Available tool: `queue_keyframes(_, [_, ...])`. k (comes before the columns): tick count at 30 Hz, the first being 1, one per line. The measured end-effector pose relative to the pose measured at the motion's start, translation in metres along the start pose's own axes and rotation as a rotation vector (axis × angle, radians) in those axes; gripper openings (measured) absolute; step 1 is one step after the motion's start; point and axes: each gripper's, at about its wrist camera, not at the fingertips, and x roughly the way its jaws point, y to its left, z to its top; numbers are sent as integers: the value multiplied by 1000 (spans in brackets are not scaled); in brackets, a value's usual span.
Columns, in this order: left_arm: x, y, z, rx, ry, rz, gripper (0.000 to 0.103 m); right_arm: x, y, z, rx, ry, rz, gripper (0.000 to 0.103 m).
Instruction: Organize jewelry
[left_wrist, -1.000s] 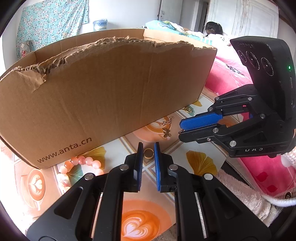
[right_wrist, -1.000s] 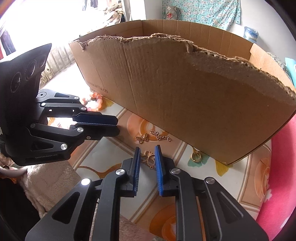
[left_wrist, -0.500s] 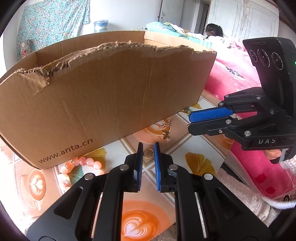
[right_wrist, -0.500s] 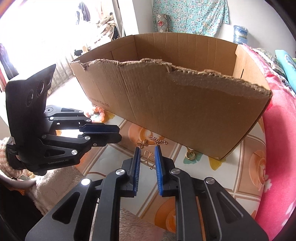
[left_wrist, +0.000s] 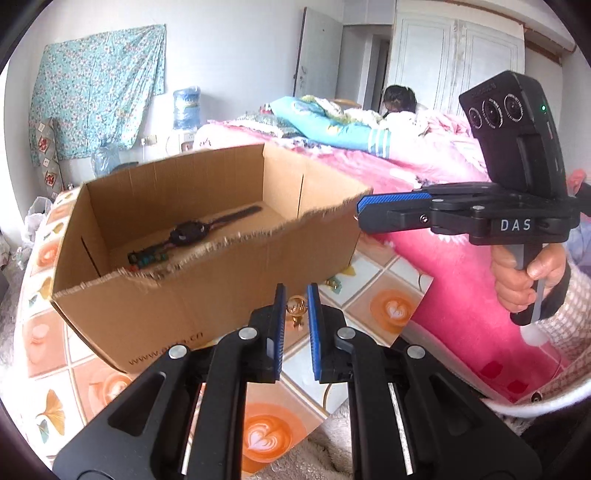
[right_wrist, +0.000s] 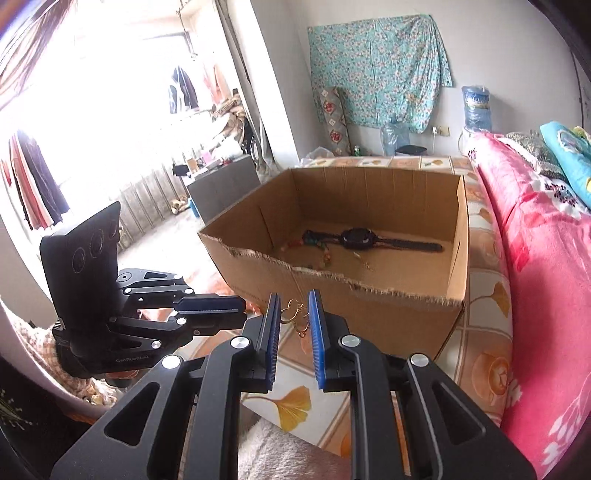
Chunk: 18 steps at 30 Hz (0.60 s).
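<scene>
both grippers are holding jewelry and hanging just in front of the torn near wall of the cardboard box. the left gripper is pinching a small gold ring between its blue pads, jaws nearly closed on it. the right gripper is clamping a gold earring with a looped, heart-like wire shape, a bit of it dangling below the pads.

already in the box: a black watch lying flat on the bottom with its strap stretched out, a beaded bracelet with dark and coloured beads next to it, and what looks like a thin gold piece by the watch, too small to tell. so part of the sorting is done.

left to do, as i'm reading it: both held pieces are not yet over the rim, they need carrying over the ragged edge and letting go inside. one more gold item is lying on the patterned counter by the box's near corner, outside it. anything else on the counter is hidden behind the box and grippers.
</scene>
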Motion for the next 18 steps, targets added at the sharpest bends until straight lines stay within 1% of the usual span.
queue_keyframes(2, [-12, 5, 15, -2, -50, -2, 11, -2, 2, 14, -18, -26, -9, 16])
queue_keyframes(4, [-16, 14, 31, -15, -80, 0, 11, 5, 1, 29, -21, -36, -16, 16])
queue_keyframes(6, [-8, 29, 48, -53, -62, 5, 11, 15, -4, 44, -5, -26, -29, 16])
queue_keyframes(8, [9, 48, 60, -110, -8, 15, 11, 27, -11, 56, 1, -3, -59, 16])
queue_keyframes(10, [32, 68, 68, -177, 73, 30, 11, 44, -21, 66, 15, 38, -81, 16])
queue_keyframes(12, [56, 88, 71, -262, 153, 10, 11, 63, -34, 73, 56, 82, -67, 16])
queue_keyframes(14, [79, 103, 72, -333, 217, -17, 11, 83, -45, 75, 79, 129, -92, 16])
queue_keyframes(16, [94, 110, 72, -350, 250, 0, 11, 99, -53, 76, 87, 168, -108, 16])
queue_keyframes(18, [104, 115, 68, -378, 277, 1, 11, 109, -60, 76, 107, 187, -100, 16])
